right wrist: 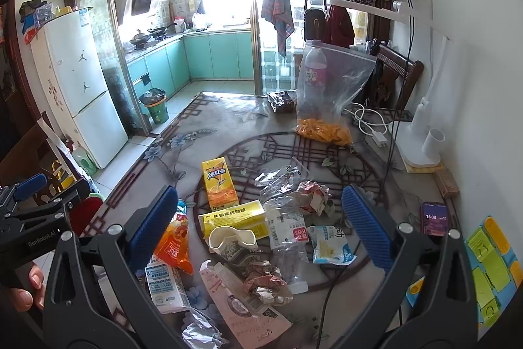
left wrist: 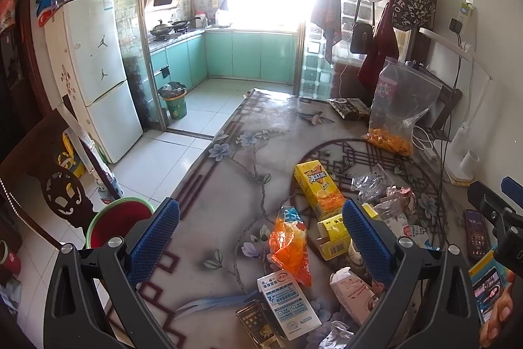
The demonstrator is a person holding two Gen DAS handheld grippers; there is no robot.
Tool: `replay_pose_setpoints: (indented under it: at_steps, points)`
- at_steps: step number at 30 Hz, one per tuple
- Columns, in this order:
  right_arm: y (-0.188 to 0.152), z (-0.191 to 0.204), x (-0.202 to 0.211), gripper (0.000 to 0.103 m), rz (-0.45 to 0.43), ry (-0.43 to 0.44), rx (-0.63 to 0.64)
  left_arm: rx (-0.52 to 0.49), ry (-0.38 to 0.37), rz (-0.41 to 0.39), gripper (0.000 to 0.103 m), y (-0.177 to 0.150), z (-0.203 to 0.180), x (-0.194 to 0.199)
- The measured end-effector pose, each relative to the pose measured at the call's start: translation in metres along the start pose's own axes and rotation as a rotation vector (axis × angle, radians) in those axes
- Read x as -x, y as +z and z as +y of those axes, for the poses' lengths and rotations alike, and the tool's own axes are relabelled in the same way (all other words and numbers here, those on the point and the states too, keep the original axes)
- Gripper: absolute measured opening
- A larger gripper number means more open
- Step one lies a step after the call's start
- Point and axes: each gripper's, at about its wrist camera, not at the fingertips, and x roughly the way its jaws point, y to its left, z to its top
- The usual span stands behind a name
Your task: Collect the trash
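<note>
1. Your left gripper hangs over the near part of the table, its blue fingers spread wide with nothing between them.
2. Your right gripper is likewise spread and empty, held above the heap of rubbish.
3. The trash lies scattered across the patterned tabletop: a yellow drink carton lying flat, a yellow box just in front of it, an orange wrapper towards the left edge, and a white carton nearest you.
4. In the middle sit a pale cup, a flattened clear bottle and crumpled paper.
5. A pink packet lies at the near edge; the crumpled wad on it may be foil or paper, the view is too warped to say.
6. Further back stands a clear zip bag with orange snacks in it.
7. A phone rests to the right, near the wall.
8. A red bucket stands on the floor left of the table.
</note>
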Motion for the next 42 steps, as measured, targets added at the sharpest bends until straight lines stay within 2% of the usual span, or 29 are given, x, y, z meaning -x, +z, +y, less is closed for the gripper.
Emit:
replay_pose_setpoints:
  at_steps: [9, 16, 21, 24, 29, 34, 36, 39, 42]
  points:
    - [0.000, 0.000, 0.000, 0.100, -0.001, -0.001, 0.000, 0.004, -0.008, 0.004, 0.095, 0.002, 0.002, -0.001]
    - [-0.001, 0.001, -0.005, 0.100, 0.007, 0.001, 0.001, 0.010, -0.073, 0.012, 0.095, 0.003, 0.002, -0.001]
    - [-0.006, -0.001, -0.006, 0.100, 0.030, 0.010, 0.002, 0.002, -0.086, 0.024, 0.095, 0.000, -0.002, -0.002]
    - [-0.011, -0.005, -0.002, 0.100, 0.059, 0.021, 0.012, -0.012, -0.129, 0.029, 0.095, -0.004, -0.004, -0.001]
    - [-0.033, -0.025, 0.005, 0.100, 0.165, 0.066, -0.026, -0.029, -0.140, -0.003, 0.095, -0.009, -0.009, 0.008]
    - [-0.085, -0.054, 0.001, 0.100, 0.390, 0.109, -0.180, -0.006, -0.164, 0.028, 0.095, -0.015, -0.006, 0.004]
    - [-0.115, -0.063, 0.001, 0.100, 0.470, 0.086, -0.234, -0.010, -0.185, 0.041, 0.095, -0.018, -0.006, 0.000]
    - [-0.154, -0.065, 0.006, 0.100, 0.540, 0.035, -0.269, -0.045, -0.266, 0.056, 0.095, -0.024, -0.010, -0.007]
    - [-0.184, -0.056, 0.010, 0.100, 0.607, 0.013, -0.307, -0.086, -0.290, 0.105, 0.095, -0.033, -0.016, -0.017]
